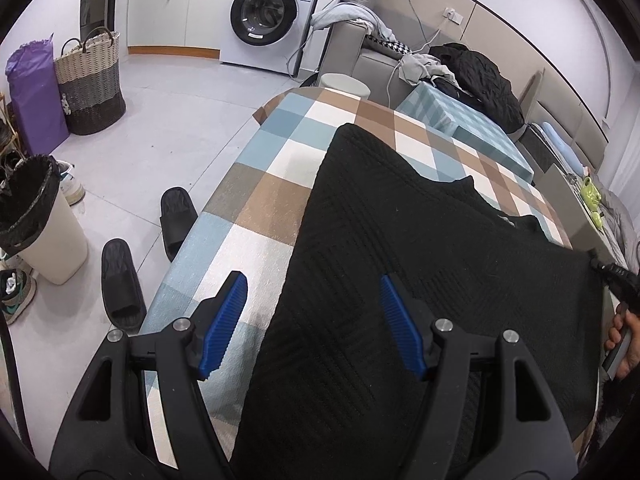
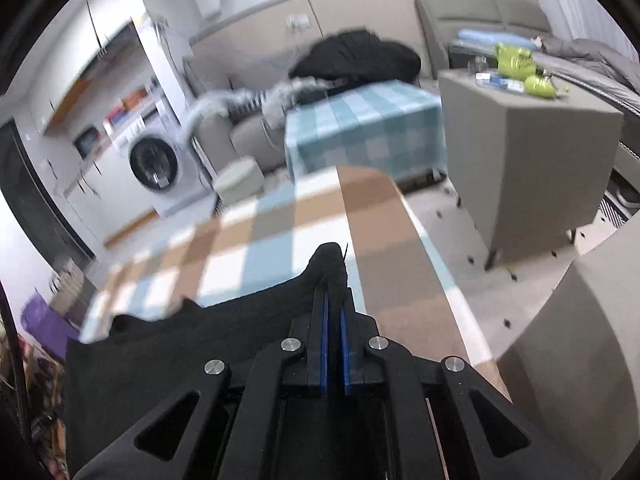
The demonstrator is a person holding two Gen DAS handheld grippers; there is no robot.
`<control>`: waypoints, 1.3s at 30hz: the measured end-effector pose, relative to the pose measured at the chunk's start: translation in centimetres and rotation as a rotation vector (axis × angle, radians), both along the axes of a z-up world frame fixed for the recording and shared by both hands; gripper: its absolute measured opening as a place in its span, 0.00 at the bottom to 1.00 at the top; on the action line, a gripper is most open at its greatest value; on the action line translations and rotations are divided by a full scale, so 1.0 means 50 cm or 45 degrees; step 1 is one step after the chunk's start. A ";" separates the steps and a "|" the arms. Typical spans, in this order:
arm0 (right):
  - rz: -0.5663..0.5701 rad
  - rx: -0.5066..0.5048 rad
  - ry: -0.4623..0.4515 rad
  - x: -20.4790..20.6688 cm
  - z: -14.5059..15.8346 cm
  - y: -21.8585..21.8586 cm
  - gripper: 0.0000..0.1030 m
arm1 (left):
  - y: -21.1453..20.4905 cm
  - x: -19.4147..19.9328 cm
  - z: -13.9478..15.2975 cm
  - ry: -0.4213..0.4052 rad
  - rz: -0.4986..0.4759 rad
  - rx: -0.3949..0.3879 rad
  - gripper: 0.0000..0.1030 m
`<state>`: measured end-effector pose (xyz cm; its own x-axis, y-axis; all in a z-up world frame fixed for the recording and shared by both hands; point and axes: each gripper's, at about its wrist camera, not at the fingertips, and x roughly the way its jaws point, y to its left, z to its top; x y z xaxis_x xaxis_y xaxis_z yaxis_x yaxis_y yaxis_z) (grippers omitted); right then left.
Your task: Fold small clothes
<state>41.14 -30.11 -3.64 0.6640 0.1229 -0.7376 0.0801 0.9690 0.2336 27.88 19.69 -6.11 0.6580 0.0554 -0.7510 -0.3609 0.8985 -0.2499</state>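
Observation:
A black knitted garment (image 1: 400,240) lies spread on the table with the checked cloth (image 1: 256,208). My left gripper (image 1: 312,280) hovers open over the garment's left edge: one blue pad (image 1: 230,308) is above the cloth, the other above the knit. Nothing is pinched between them. In the right wrist view, my right gripper (image 2: 333,280) is shut on a corner of the black garment (image 2: 180,344), and the fabric sticks out past the fingertips. The left wrist view shows that gripper (image 1: 612,274) at the garment's right corner, with a hand (image 1: 626,340) behind it.
Left of the table on the floor are two black slippers (image 1: 120,284), a lined waste bin (image 1: 36,220) and a woven basket (image 1: 92,84). A washing machine (image 1: 268,16) and a cluttered sofa (image 1: 400,60) stand beyond. A grey cabinet (image 2: 520,152) stands right of the table.

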 end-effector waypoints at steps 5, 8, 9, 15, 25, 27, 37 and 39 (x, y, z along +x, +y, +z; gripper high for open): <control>0.005 0.022 0.081 -0.054 -0.006 -0.010 0.28 | -0.003 -0.027 0.011 -0.009 -0.004 0.003 0.64; 0.049 0.105 0.093 -0.126 -0.002 -0.011 0.41 | -0.008 -0.049 0.019 -0.008 -0.013 -0.006 0.64; 0.067 0.116 0.090 -0.152 -0.001 -0.010 0.42 | -0.009 -0.060 0.022 -0.012 -0.015 -0.009 0.64; 0.104 0.174 0.117 -0.304 0.009 -0.012 0.54 | -0.025 -0.136 0.039 -0.037 -0.032 -0.026 0.64; 0.006 0.312 0.213 -0.519 -0.044 -0.034 0.59 | -0.066 -0.266 0.016 0.001 -0.018 -0.072 0.64; -0.020 0.347 0.233 -0.545 -0.056 -0.038 0.59 | -0.076 -0.278 0.012 0.009 -0.025 -0.081 0.64; -0.020 0.554 0.245 -0.620 -0.057 -0.020 0.59 | -0.106 -0.339 0.004 0.038 -0.007 -0.161 0.64; -0.017 0.560 0.257 -0.613 -0.063 -0.007 0.59 | -0.111 -0.344 0.005 0.034 -0.003 -0.167 0.64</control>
